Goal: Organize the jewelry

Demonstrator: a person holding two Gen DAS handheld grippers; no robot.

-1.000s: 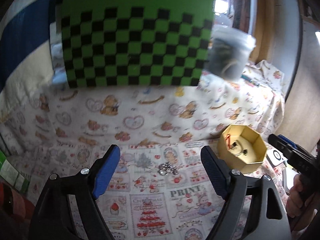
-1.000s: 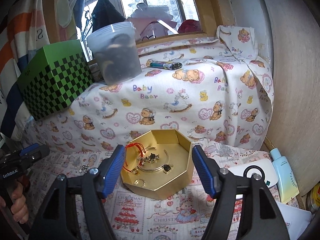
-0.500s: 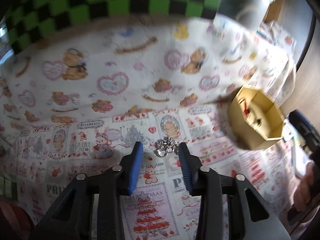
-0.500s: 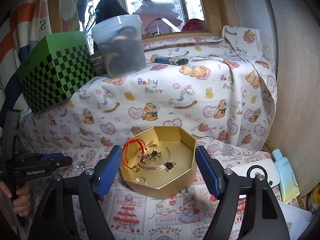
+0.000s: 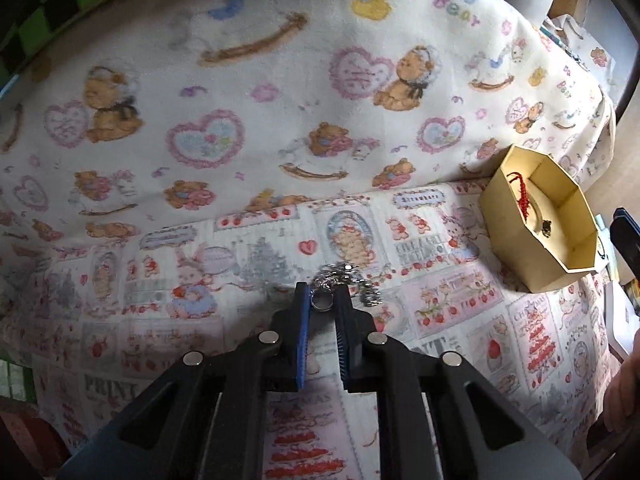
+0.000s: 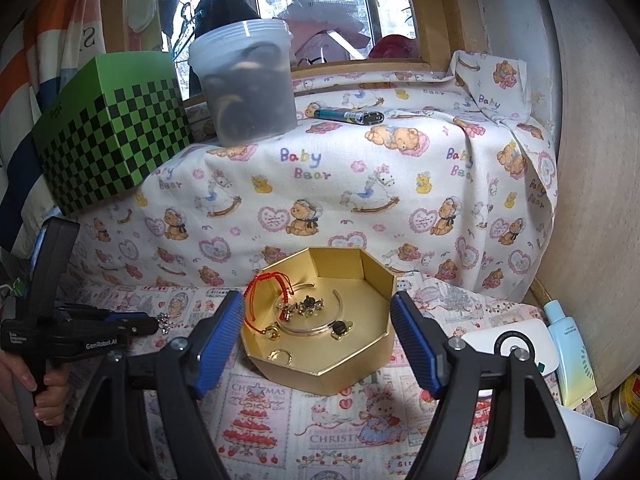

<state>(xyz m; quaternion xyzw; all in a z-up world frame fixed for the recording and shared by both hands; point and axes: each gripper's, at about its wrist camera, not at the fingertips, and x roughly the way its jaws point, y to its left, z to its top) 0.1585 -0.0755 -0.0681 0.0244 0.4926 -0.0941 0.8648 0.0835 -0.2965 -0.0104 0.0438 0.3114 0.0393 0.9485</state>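
Observation:
A silver chain with a ring point(image 5: 323, 301) lies on the printed cloth; it also shows small in the right wrist view point(image 6: 163, 322). My left gripper point(image 5: 321, 300) is down at the cloth with its jaws closed to a narrow gap around the ring; the rest of the chain point(image 5: 366, 291) trails to the right. A gold octagonal box point(image 6: 320, 322) holds a red cord bracelet point(image 6: 258, 294), a bangle and several small pieces; it sits right of the left gripper point(image 5: 538, 226). My right gripper point(image 6: 318, 314) is open wide, hovering just in front of the box.
A green checkered box point(image 6: 108, 136) and a lidded plastic tub point(image 6: 248, 80) stand on the raised cloth-covered ledge behind, with a lighter point(image 6: 348, 116). A white device point(image 6: 516, 346) and a tube point(image 6: 568, 352) lie right of the gold box.
My left gripper has gone down and forward to the silver chain and its jaws have closed from wide open to a narrow gap around the ring. My right gripper has stayed open by the box.

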